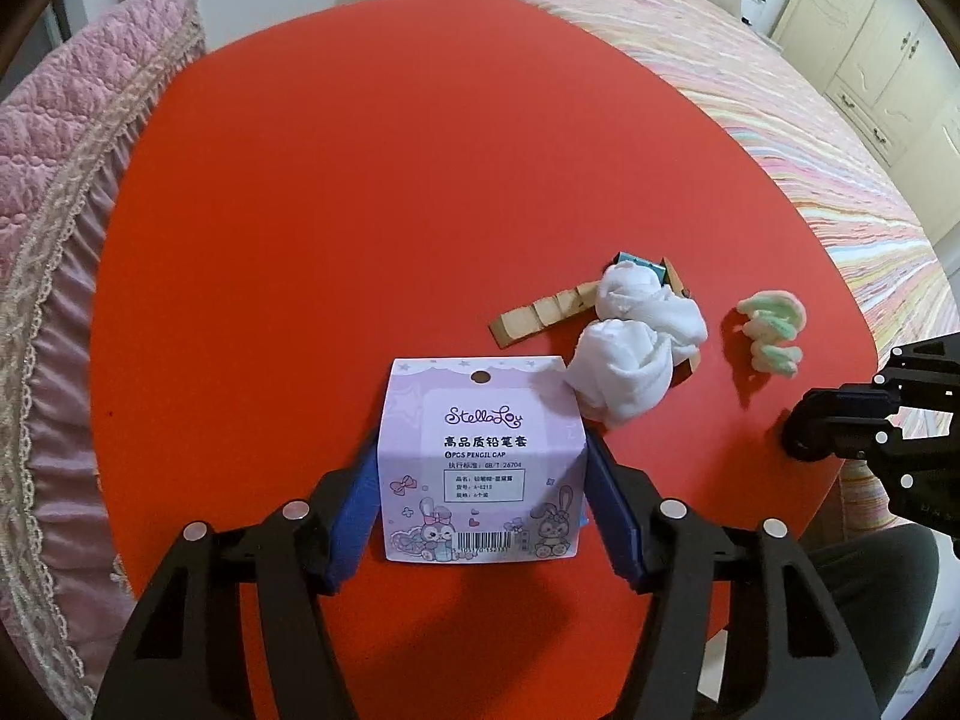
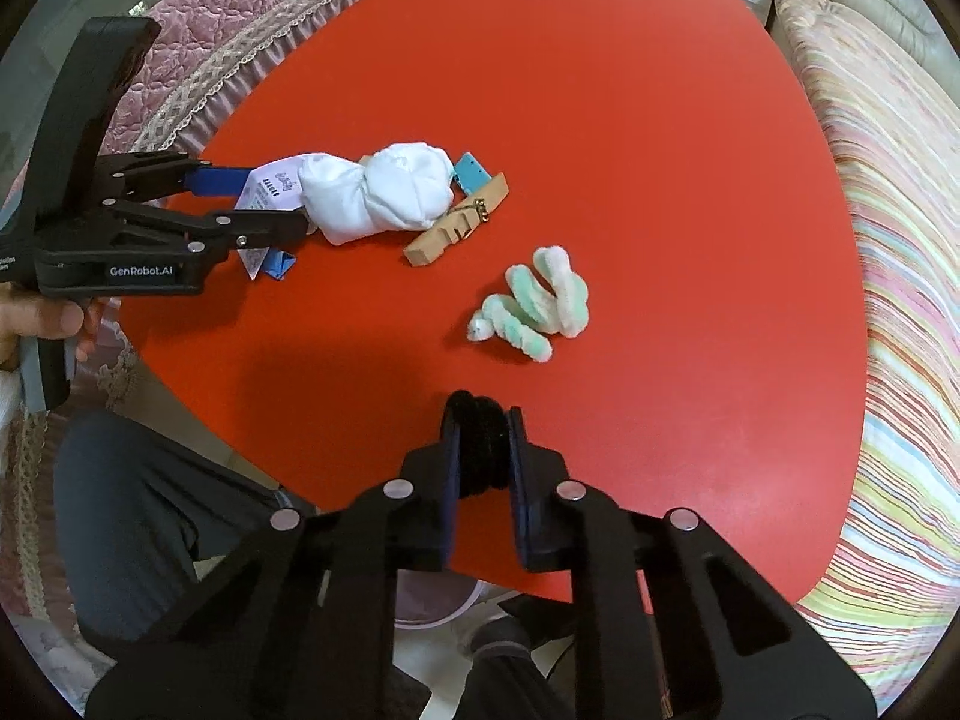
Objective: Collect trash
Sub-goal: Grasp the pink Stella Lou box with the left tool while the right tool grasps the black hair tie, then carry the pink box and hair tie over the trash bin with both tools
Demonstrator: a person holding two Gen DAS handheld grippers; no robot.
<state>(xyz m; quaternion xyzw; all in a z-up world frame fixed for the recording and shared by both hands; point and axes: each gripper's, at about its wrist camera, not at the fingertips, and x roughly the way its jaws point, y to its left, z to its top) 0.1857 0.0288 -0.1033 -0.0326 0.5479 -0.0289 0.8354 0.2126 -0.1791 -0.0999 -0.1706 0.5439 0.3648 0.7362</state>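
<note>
Both grippers at the pick-up stage of trash collection on the red table (image 1: 360, 180). Lower centre of the left wrist view: the left gripper (image 1: 483, 480) has its blue pads set against the two sides of a lilac pencil-cap package (image 1: 483, 462), clamped on it. Lower centre of the right wrist view: the right gripper (image 2: 483, 450) is nearly together, pinching a black fuzzy coil (image 2: 480, 444). Not yet collected, mid-frame: a white cloth bundle (image 2: 378, 198) lying over a tan strap (image 2: 456, 222), and a green-and-white twisted fuzzy stick (image 2: 537, 306) apart from them. Advice: lift each piece straight up; the package touches the cloth and may drag it.
</note>
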